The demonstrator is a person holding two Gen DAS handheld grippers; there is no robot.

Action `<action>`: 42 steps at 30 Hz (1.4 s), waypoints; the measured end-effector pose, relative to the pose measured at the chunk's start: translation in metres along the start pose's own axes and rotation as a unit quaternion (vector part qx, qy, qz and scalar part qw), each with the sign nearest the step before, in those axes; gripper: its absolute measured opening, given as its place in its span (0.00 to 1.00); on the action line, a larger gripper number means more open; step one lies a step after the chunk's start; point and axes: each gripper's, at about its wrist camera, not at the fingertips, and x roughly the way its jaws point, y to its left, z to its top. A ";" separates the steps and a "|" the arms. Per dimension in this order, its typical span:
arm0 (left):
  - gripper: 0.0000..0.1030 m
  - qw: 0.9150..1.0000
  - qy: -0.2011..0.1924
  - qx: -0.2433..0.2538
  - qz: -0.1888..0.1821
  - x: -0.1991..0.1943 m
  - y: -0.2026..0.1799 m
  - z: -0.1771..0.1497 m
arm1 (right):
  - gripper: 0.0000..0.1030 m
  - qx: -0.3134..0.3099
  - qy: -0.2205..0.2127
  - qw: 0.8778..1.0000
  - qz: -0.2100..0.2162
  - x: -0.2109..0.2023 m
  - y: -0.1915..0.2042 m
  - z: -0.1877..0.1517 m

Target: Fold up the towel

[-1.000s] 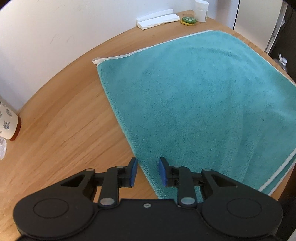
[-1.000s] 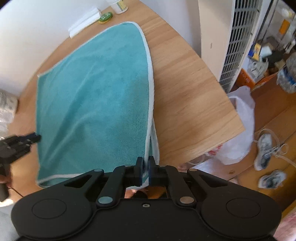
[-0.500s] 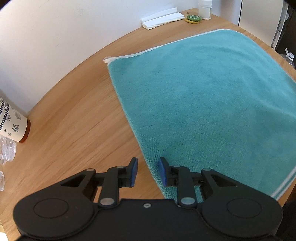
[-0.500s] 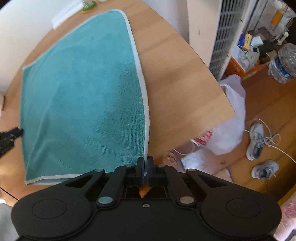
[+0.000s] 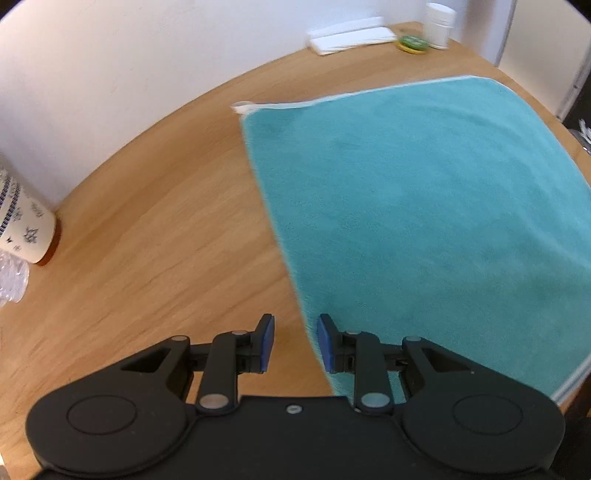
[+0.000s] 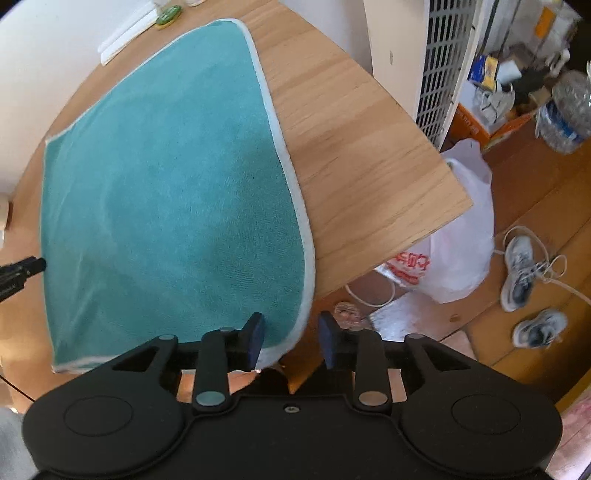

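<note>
A teal towel (image 5: 424, 206) with a white hem lies flat on the wooden table (image 5: 155, 251). My left gripper (image 5: 295, 341) hovers open over the towel's left edge near the front, nothing between its blue pads. In the right wrist view the same towel (image 6: 166, 192) spreads out, its near right corner by the table's front edge. My right gripper (image 6: 291, 338) stands open just past that corner, holding nothing. The left gripper's tip (image 6: 22, 273) shows at the far left of that view.
A patterned cup (image 5: 26, 225) stands at the table's left. White folded paper (image 5: 351, 35), a green lid (image 5: 412, 42) and a white jar (image 5: 439, 20) sit at the back. Off the table's right edge: a white plastic bag (image 6: 454, 243), shoes (image 6: 524, 269), a white grille (image 6: 447, 55).
My right gripper, shut on the towel's near right corner before, has opened and the corner now lies flat. The left gripper stayed open and shifted slightly left along the towel's edge.
</note>
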 end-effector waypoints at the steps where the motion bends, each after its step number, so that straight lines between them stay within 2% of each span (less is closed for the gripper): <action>1: 0.26 1.000 -0.004 -0.003 -0.002 0.000 0.001 0.001 | 0.35 -0.004 0.003 1.000 -0.004 0.002 0.003 0.001; 2: 0.26 1.000 -0.008 -0.006 -0.005 0.000 0.003 0.002 | 0.38 -0.008 0.007 1.000 -0.008 0.003 0.005 0.003; 4: 0.28 0.999 -0.041 -0.017 0.005 -0.002 0.008 0.010 | 0.38 -0.017 0.014 1.000 -0.013 0.004 0.008 0.005; 8: 0.28 0.997 -0.055 -0.051 -0.002 0.001 0.022 0.032 | 0.38 -0.042 0.010 0.999 -0.021 -0.005 0.009 0.012; 11: 0.32 0.994 -0.081 -0.067 0.000 0.006 0.031 0.053 | 0.38 -0.028 0.018 0.999 -0.016 -0.006 0.005 0.016; 13: 0.33 0.990 -0.095 -0.101 0.002 0.014 0.043 0.072 | 0.38 -0.020 0.026 0.999 -0.014 -0.003 0.004 0.015; 20: 0.33 0.987 -0.091 -0.129 0.016 0.044 0.061 0.119 | 0.41 0.011 0.044 0.999 0.007 0.008 -0.005 0.003; 22: 0.33 0.987 -0.089 -0.134 0.001 0.049 0.065 0.131 | 0.42 0.029 0.047 0.998 0.019 0.009 -0.011 0.002; 28: 0.35 0.988 -0.100 -0.105 -0.058 0.042 0.058 0.140 | 0.44 0.040 0.052 0.998 0.023 0.010 -0.012 0.003; 31: 0.35 0.992 -0.087 -0.080 -0.055 0.047 0.048 0.139 | 0.44 0.042 0.051 0.998 0.022 0.010 -0.012 0.006; 34: 0.34 0.993 -0.073 -0.076 -0.057 0.053 0.045 0.138 | 0.44 0.039 0.050 0.998 0.022 0.011 -0.012 0.009; 39: 0.26 0.993 -0.068 -0.081 -0.058 0.064 0.046 0.140 | 0.44 0.045 0.055 0.997 0.031 0.014 -0.009 0.007; 40: 0.21 0.993 -0.068 -0.081 -0.056 0.066 0.045 0.142 | 0.44 0.047 0.053 0.997 0.031 0.015 -0.008 0.007; 42: 0.19 0.994 -0.074 -0.073 -0.043 0.067 0.042 0.145 | 0.37 0.045 0.048 0.997 0.035 0.013 -0.005 0.010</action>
